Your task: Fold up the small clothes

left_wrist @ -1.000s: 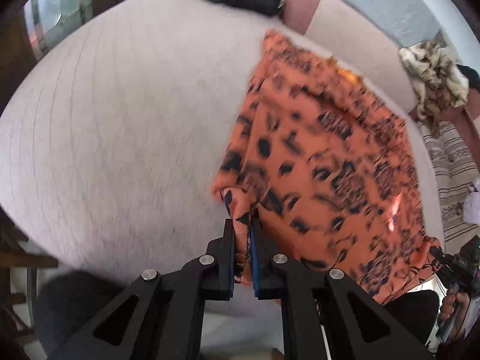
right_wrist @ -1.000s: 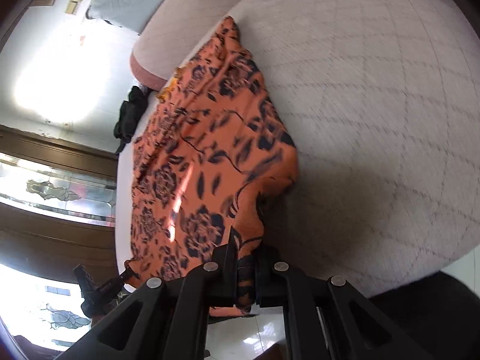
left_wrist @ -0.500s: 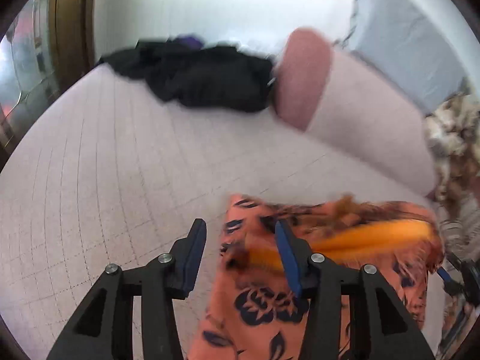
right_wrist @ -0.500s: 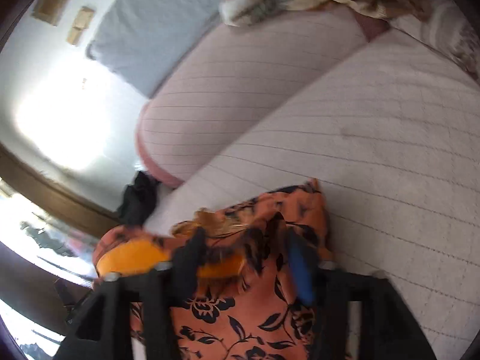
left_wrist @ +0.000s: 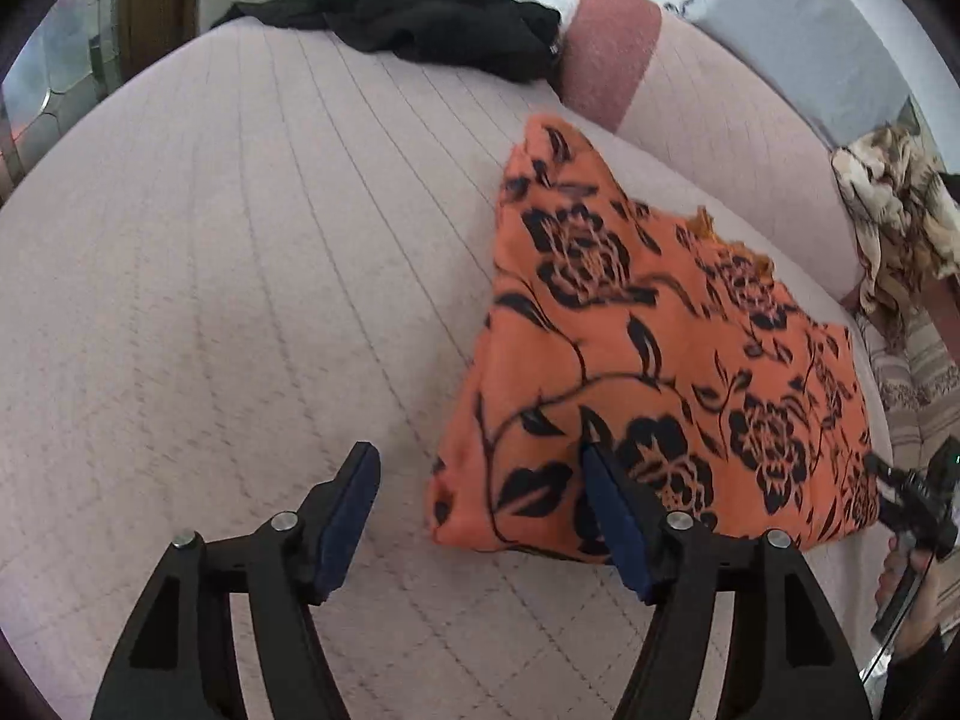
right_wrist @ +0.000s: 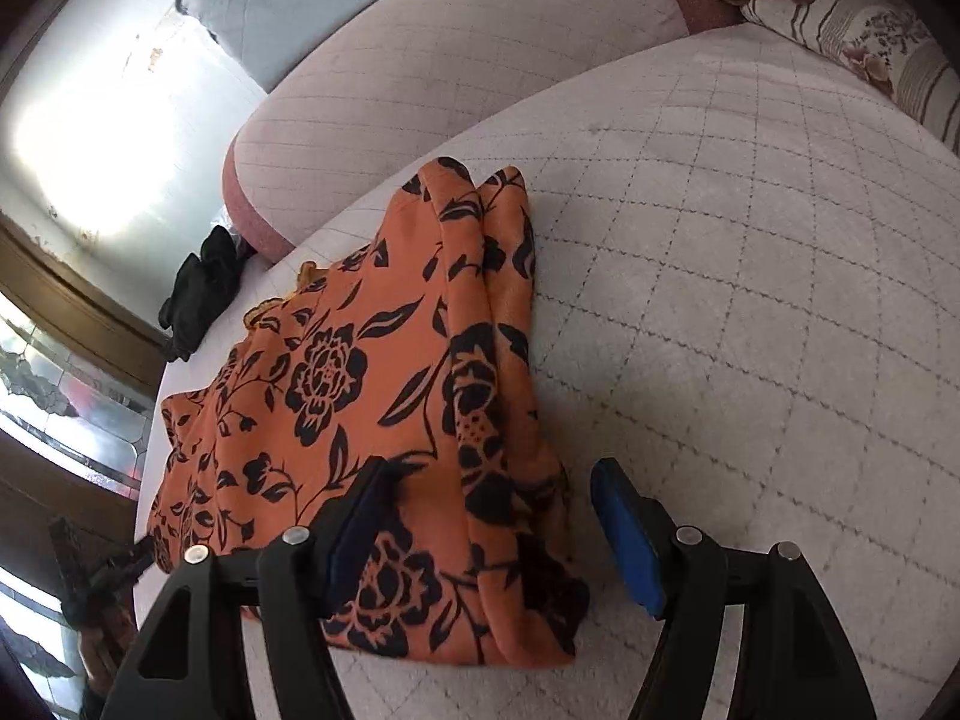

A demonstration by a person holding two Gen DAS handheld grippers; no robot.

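Observation:
An orange garment with black flower print [left_wrist: 660, 348] lies folded over on the pale quilted bed [left_wrist: 240, 240]. My left gripper [left_wrist: 480, 480] is open and empty just above the garment's near left corner. In the right wrist view the same garment [right_wrist: 360, 396] lies doubled with a thick folded edge on its right. My right gripper [right_wrist: 492, 498] is open and empty over its near right corner. The right gripper also shows at the right edge of the left wrist view [left_wrist: 912, 510].
A black garment [left_wrist: 432, 18] lies at the far end of the bed beside a pink bolster [left_wrist: 606, 54]. A beige patterned cloth [left_wrist: 894, 210] hangs at the right. A striped pillow [right_wrist: 870, 54] lies at the far right. A wooden door and glass stand at the left.
Both grippers carried the garment's near edge forward over the rest, then opened and let it go. They have drawn back, and the garment now lies folded in half.

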